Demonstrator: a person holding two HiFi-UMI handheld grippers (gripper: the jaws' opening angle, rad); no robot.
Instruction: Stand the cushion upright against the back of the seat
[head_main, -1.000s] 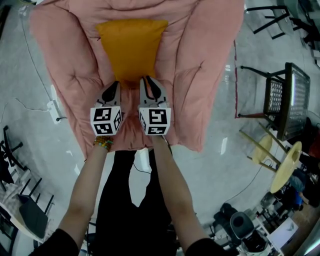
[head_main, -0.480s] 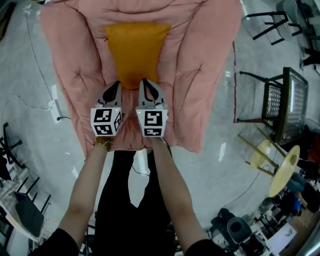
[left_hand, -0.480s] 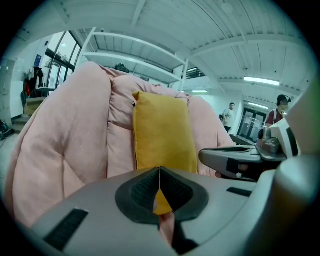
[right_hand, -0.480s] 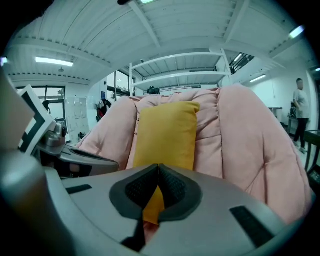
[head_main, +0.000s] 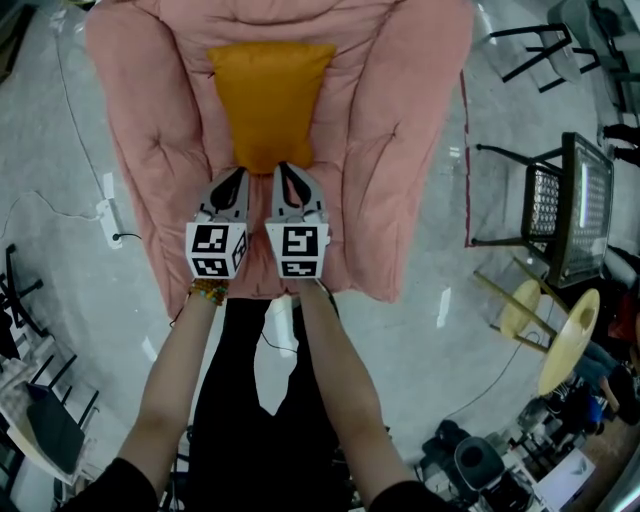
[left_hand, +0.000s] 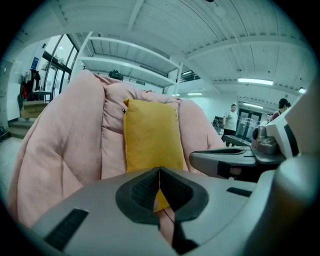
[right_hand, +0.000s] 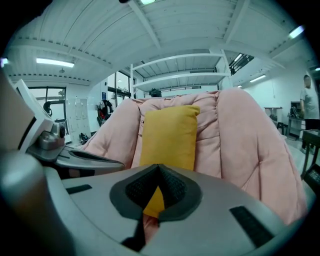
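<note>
The orange cushion (head_main: 268, 100) stands on end in the upper middle of the head view, its back flat against the backrest of the padded pink seat (head_main: 400, 150). Both gripper views show it upright, with pink padding rising on either side. By the look of it the placing is done, and only letting go and backing off remains.

The right tongs (head_main: 284, 172) have just been closing and are now fully together with nothing between them. The yellow seen past their pads is the cushion farther back, not something held. The left tongs (head_main: 236, 178) are also closed and empty. Both sit side by side just under the cushion's lower edge. From above I cannot be sure whether the tips brush that edge, though the gripper views suggest they are clear of it.

Compared with a second ago, the cushion keeps the same upright pose against the backrest. The two tongs have drawn closer together. The right pair had a slight gap then, and it has since closed. With both tongs empty, the cushion looks to be standing on its own.
</note>
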